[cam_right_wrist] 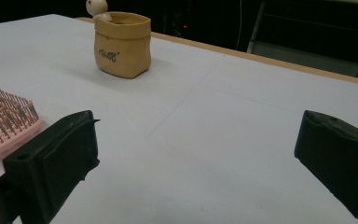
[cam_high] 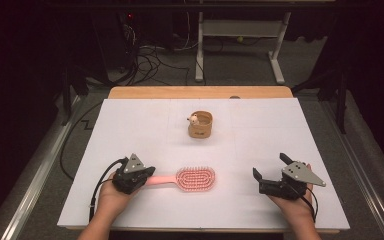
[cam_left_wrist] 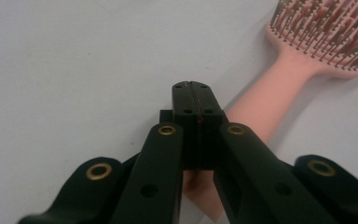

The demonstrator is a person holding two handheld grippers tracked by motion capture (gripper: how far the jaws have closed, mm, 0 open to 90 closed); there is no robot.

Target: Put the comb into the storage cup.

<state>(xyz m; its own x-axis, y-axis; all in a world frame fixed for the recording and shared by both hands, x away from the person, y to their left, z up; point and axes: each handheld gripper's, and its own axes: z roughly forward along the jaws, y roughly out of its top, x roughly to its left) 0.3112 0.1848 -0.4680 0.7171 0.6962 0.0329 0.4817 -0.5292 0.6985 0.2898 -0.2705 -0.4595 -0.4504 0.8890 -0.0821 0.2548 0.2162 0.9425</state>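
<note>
A pink paddle hairbrush lies flat on the white table cover, near the person's edge and a little left of the middle. Its oval head faces up, set with rows of pink bristles, and a plain, smooth pink handle runs out from the head toward the person's left.

The left gripper sits over the end of that handle. In the left gripper view its two black jaws stand pressed together, pad against pad, while the handle passes beneath and behind the joined tips, running up to the bristled head at the upper right. Whether the jaws pinch the handle from this angle I cannot tell; they are closed, with no gap showing.

The right gripper rests on the cover well apart from the brush, to the right of its head, with its jaws spread wide and nothing between them.

Farther back, near the table's centre, stands a small tan pouch-shaped pot with a little pale figure at its rim.
</note>
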